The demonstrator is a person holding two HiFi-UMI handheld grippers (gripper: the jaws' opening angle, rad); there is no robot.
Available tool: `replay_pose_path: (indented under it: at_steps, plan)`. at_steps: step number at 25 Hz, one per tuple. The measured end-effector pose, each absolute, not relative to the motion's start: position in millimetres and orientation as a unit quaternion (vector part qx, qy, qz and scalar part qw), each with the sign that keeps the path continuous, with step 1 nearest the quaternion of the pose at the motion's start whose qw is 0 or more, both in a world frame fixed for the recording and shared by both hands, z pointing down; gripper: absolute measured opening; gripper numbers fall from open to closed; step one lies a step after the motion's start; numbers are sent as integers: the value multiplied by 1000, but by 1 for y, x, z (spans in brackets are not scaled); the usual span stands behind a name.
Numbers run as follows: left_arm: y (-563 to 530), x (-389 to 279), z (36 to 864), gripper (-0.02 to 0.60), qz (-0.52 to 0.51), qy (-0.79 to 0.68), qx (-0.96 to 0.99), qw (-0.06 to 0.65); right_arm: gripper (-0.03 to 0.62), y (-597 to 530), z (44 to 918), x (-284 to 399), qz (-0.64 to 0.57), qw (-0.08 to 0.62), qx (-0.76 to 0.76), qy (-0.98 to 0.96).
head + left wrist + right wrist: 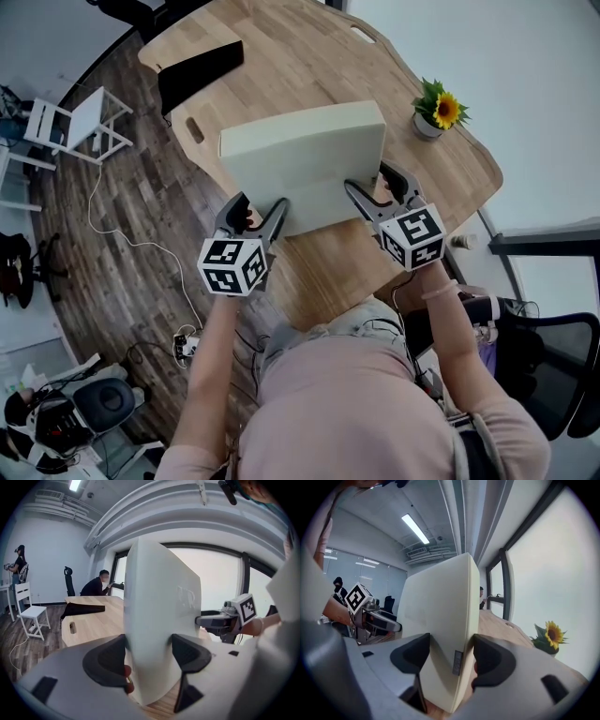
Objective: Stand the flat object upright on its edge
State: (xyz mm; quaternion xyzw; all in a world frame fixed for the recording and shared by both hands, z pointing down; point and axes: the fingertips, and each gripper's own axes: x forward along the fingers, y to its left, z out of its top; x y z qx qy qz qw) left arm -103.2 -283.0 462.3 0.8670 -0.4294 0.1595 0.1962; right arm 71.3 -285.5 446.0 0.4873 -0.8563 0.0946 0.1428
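Between the clamped jaws of the left gripper (259, 217) and the right gripper (375, 190), one at each near corner, the thick cream rectangular foam pad (305, 159) tilted up over the pale wooden table (309, 47), seemingly light and squashy, best held low.

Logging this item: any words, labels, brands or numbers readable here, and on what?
None readable.
Grey tag on the edge of the cream cushion: too small to read.
Cubes on the left gripper and right gripper: square patterns, no letters.
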Motion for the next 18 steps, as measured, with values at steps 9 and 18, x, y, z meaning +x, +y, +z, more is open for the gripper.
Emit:
replay_pose_path:
  at_steps: [9,18]
  plan:
    - [-288,-100,465,298,165,-436,868,173,287,-289,448,74,72,152,497,-851]
    - [-290,-100,471,296,182,-451,860,153,285,-292,455,74,57,167,498,-849]
